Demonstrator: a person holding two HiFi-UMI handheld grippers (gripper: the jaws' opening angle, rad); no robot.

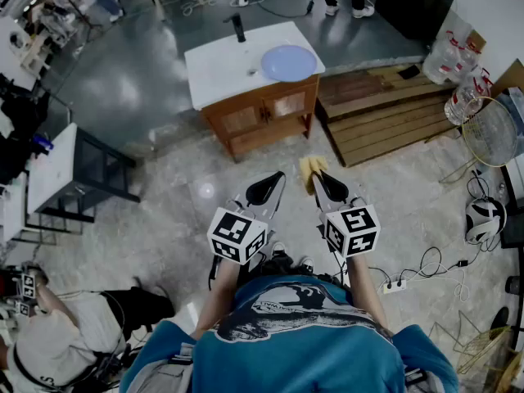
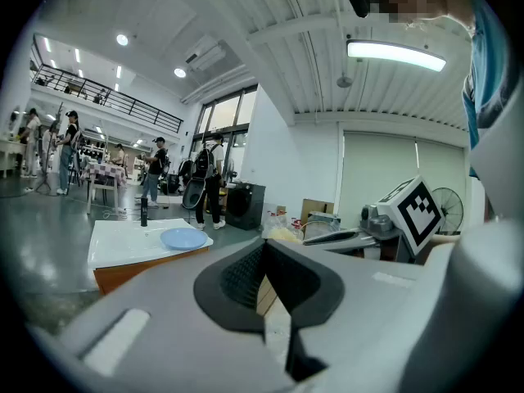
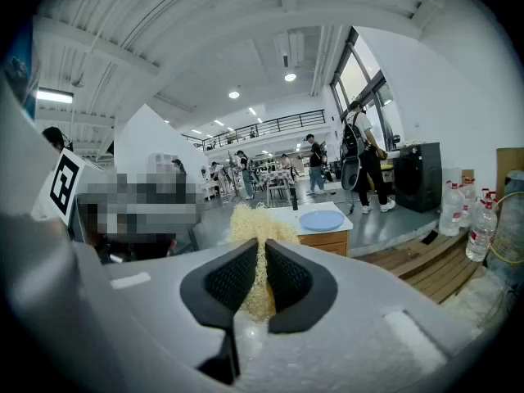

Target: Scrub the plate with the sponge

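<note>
Jaws of the right gripper [image 3: 263,260] were clenched on the sponge [image 3: 255,222] — a pale yellow, fibrous pad that stood up past the tips. Jaws of the left gripper [image 2: 264,250] were pressed together with nothing between them. In the head view both grippers hung side by side in front of the person, over the floor.

The plate [image 1: 288,62] — light blue, round — lay flat on the white worktop [image 1: 219,70], toward its right end and well apart from both grippers. A dark upright item [image 1: 237,28] stood near the far edge; its kind could not be told.

The step in hand, as judged, was the approach; scrubbing had not begun. Done well, it called for closing on the worktop first, then lowering the sponge flat onto the plate face rather than edge-on. The plate sat loose near the edge and looked likely to slide under pressure, so the empty left gripper was best used to steady the rim before any stroke. The fibrous pad appeared to compress readily; a firm clench was advisable throughout.
</note>
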